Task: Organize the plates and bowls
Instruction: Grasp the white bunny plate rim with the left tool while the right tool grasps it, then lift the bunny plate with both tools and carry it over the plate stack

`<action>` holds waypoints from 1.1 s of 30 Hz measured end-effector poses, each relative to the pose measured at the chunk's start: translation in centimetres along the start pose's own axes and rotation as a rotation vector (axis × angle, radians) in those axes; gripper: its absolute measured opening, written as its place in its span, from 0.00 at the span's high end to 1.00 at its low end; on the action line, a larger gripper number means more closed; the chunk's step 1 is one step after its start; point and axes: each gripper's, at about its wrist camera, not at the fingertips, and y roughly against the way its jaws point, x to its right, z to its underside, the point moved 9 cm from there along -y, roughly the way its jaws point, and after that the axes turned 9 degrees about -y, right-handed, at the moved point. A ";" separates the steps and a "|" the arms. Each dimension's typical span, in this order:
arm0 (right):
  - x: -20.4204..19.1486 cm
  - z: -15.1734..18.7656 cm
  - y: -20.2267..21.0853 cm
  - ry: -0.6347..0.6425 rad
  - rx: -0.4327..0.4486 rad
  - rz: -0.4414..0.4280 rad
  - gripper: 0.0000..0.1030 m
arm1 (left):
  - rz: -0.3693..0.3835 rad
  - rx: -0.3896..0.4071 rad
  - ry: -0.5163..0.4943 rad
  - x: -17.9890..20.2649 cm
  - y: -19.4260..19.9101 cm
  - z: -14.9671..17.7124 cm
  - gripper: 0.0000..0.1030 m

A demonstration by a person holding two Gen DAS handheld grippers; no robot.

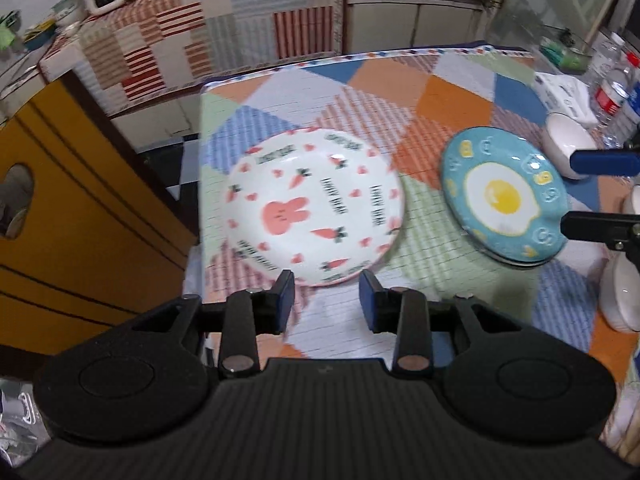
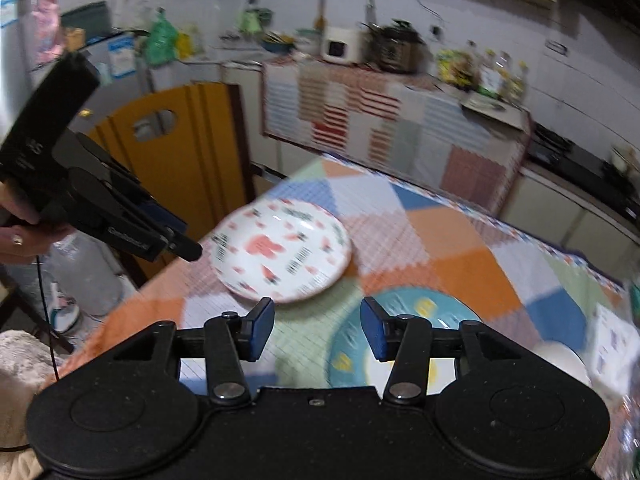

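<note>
A white plate with a pink rabbit and carrots (image 1: 316,208) lies on the patchwork tablecloth; it also shows in the right wrist view (image 2: 280,254). A blue plate with a fried-egg picture (image 1: 504,196) lies to its right and shows under my right gripper (image 2: 352,356). My left gripper (image 1: 327,300) is open and empty, just before the rabbit plate's near rim. My right gripper (image 2: 318,330) is open and empty, above the blue plate's left edge; its fingers (image 1: 600,160) show at the blue plate's right side. White bowls (image 1: 568,144) stand at the right.
The table (image 1: 452,92) ends at its left edge by a yellow chair back (image 1: 80,216). Water bottles (image 1: 616,92) and paper stand at the far right. Another white bowl (image 1: 624,296) sits at the near right. A cloth-covered counter (image 2: 400,120) lies beyond.
</note>
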 end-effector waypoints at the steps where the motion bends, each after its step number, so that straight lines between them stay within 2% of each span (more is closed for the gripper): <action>1: -0.3 -0.2 -0.4 0.009 0.012 -0.016 0.45 | -0.008 0.000 0.011 -0.6 -0.2 0.4 0.60; 3: -0.8 -0.7 -1.6 0.023 0.046 -0.043 0.27 | -0.028 0.006 0.033 -1.6 -0.9 1.0 0.60; 6: -0.9 -1.3 -4.0 0.056 0.086 -0.038 0.26 | -0.029 0.003 0.072 -2.9 -2.1 1.7 0.57; 9: -0.3 -1.6 -7.1 0.047 0.059 -0.062 0.26 | -0.017 0.017 0.099 -3.7 -3.0 2.1 0.51; 14: 1.3 -1.2 -12.3 -0.020 -0.067 -0.101 0.27 | -0.028 0.103 0.097 -4.8 -4.0 1.5 0.46; 16: 2.3 -0.9 -13.8 -0.085 -0.107 -0.113 0.27 | -0.026 0.112 0.086 -5.2 -4.5 1.1 0.35; 17: 2.9 -1.0 -14.7 -0.120 -0.118 -0.114 0.27 | -0.021 0.118 0.083 -5.3 -4.8 0.9 0.34; 21: 4.8 -1.4 -17.0 -0.202 -0.140 -0.133 0.27 | -0.047 0.122 0.058 -6.2 -6.6 0.5 0.34; 26: 6.3 -2.0 -19.6 -0.297 -0.174 -0.187 0.30 | -0.010 0.075 0.110 -7.7 -9.8 0.9 0.38; 30: 6.8 -1.6 -21.5 -0.325 -0.221 -0.186 0.40 | 0.016 0.050 0.123 -7.9 -11.6 1.6 0.46; 33: 6.9 -1.2 -22.4 -0.326 -0.241 -0.179 0.44 | 0.023 0.038 0.113 -7.8 -12.5 1.8 0.58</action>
